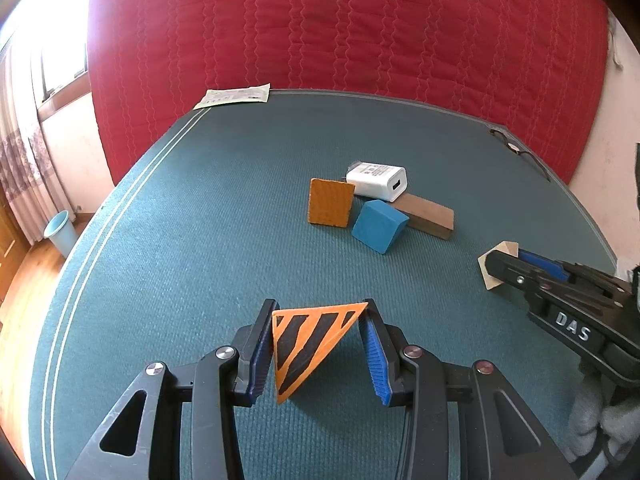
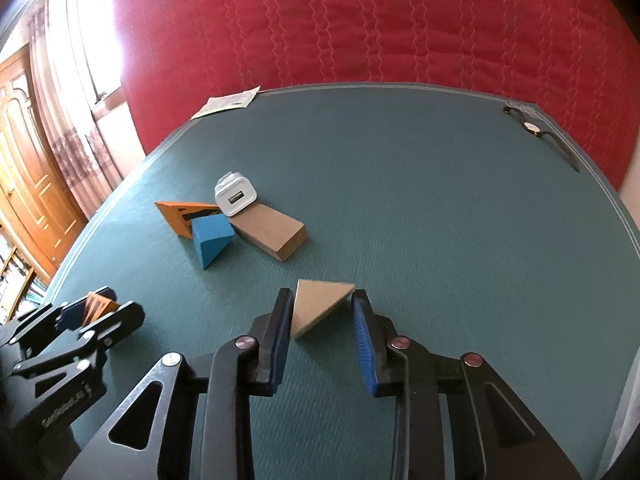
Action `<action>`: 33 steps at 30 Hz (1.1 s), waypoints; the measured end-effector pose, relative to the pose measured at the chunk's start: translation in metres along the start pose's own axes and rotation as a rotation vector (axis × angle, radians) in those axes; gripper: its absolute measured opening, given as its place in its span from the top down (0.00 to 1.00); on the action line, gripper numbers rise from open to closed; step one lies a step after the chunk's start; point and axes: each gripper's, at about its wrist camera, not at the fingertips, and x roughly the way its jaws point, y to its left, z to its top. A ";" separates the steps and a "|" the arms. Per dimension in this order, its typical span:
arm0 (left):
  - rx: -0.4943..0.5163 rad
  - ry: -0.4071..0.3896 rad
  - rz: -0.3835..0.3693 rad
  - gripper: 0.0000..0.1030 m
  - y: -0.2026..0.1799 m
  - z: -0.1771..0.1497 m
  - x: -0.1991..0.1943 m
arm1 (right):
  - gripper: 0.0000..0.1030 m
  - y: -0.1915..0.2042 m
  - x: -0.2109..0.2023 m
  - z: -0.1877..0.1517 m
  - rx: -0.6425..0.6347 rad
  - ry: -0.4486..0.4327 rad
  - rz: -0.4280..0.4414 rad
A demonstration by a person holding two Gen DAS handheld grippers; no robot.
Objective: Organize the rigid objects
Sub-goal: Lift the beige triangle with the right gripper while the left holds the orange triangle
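A: State of the green-covered counter [image 1: 200,208]?
B: Near edge cut off.
A: Left tool [image 1: 320,312]?
B: Clenched on the orange-and-black striped triangular wedge [image 1: 308,344], near edge; mostly hidden in the right view.
A: Right tool [image 2: 320,300]?
B: Clamped on the plain tan triangular wooden block [image 2: 318,304], beside it.
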 end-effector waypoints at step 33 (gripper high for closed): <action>0.006 0.002 0.000 0.58 -0.002 0.000 0.001 | 0.75 0.006 0.005 0.004 -0.024 0.000 0.011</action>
